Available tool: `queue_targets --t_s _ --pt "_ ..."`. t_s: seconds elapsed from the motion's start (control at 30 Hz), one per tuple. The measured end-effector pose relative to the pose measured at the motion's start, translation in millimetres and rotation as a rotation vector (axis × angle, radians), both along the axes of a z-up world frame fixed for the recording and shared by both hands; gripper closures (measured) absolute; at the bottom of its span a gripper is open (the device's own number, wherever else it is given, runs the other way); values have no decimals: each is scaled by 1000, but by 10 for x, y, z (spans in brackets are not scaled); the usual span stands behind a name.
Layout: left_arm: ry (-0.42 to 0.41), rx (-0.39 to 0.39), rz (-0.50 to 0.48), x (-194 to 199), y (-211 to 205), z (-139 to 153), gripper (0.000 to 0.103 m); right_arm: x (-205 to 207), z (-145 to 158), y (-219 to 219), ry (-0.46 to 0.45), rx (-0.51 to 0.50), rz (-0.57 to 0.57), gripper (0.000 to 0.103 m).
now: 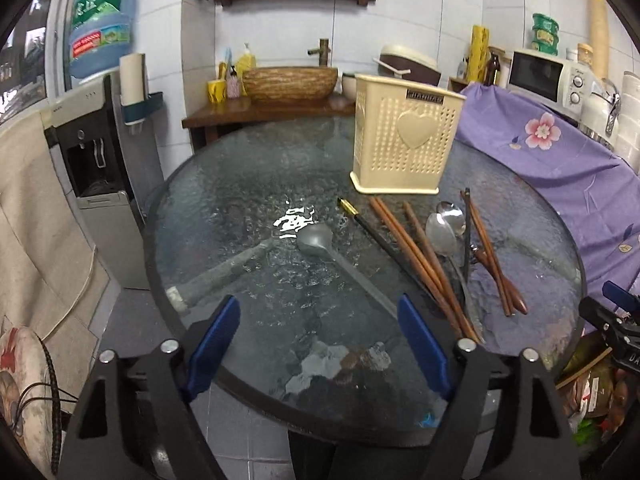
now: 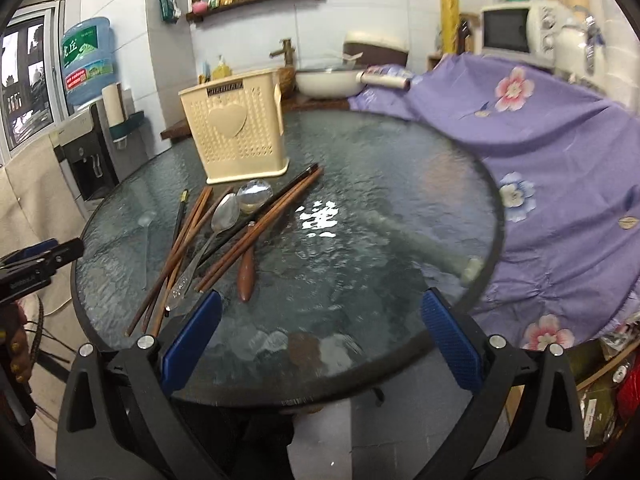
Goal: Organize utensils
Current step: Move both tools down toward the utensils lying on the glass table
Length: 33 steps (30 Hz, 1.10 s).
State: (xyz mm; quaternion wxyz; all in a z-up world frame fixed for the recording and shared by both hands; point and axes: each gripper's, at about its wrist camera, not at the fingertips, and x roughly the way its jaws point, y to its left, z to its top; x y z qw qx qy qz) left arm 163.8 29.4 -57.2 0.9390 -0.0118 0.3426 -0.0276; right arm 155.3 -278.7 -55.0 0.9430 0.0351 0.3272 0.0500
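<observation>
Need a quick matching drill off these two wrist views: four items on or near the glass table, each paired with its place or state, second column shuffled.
Items:
1. cream perforated plastic utensil holder
2. grey metal ladle
3. purple floral cloth
4. white microwave

Places or states:
A. draped beside the round glass table
B. lying apart from the utensil pile
C. standing upright behind the utensil pile
D. on the counter at the back wall

Pairs: 1-C, 2-B, 3-A, 4-D
</observation>
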Motion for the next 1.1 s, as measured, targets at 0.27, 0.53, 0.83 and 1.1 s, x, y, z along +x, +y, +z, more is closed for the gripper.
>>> queue_targets --t_s 0.27,0.53,0.83,1.1 --pt "82 10 -33 416 -14 -124 34 694 49 85 84 -30 63 29" --pt "102 32 -43 654 -43 -166 34 1567 -49 74 241 43 95 35" --pt "130 44 -45 813 -45 -227 34 1951 -137 373 285 -61 126 35" --pt "139 48 -56 940 -127 -244 34 1991 -194 440 315 -114 182 35"
